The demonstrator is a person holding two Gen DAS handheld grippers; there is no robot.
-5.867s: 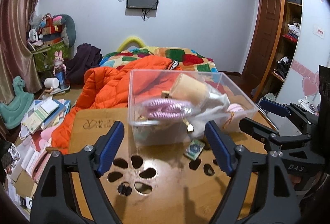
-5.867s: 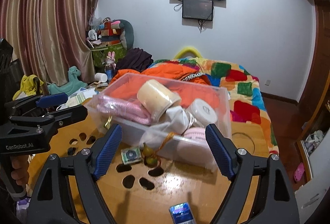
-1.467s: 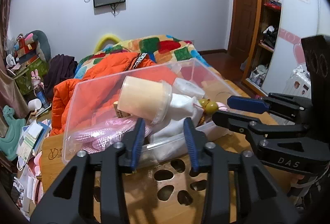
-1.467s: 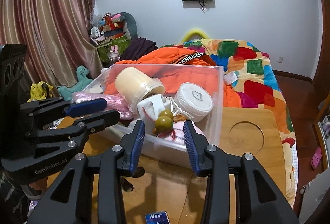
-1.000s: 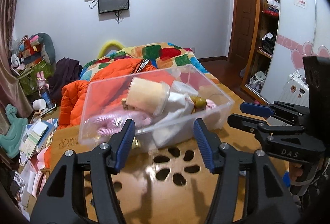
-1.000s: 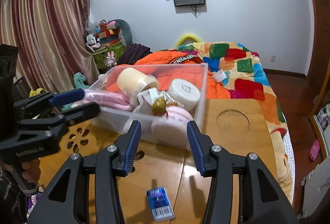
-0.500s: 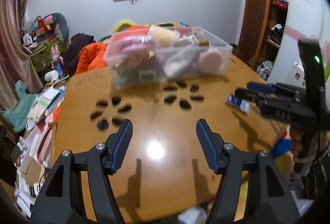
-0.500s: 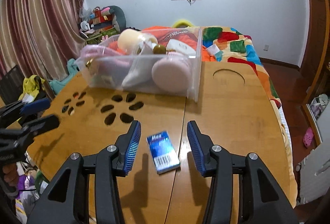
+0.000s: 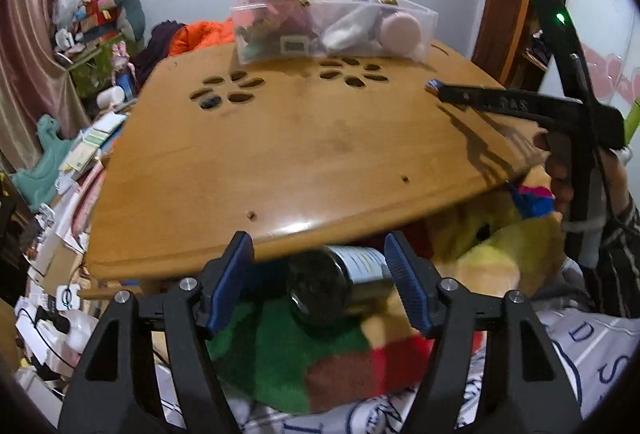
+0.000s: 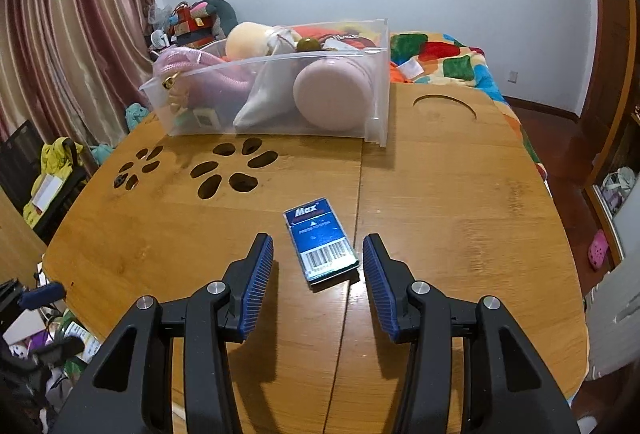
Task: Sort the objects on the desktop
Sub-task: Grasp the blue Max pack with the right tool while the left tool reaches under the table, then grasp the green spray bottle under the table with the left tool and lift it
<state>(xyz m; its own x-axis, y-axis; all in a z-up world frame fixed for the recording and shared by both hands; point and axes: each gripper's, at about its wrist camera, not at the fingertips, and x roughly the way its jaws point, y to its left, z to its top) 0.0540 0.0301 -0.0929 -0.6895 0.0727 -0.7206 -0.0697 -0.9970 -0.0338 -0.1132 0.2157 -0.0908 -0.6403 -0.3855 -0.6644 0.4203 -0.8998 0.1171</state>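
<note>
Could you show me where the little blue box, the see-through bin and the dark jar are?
blue box (image 10: 320, 244): right wrist view, middle of its printed top face.
clear plastic bin (image 10: 380, 82): right wrist view, its right end wall.
dark jar (image 9: 326, 288): left wrist view, its dark rounded end.

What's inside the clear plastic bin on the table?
The clear bin holds a pink coiled item, a cream cylinder, a white pouch and a round pink case. Anything beneath them is covered.
</note>
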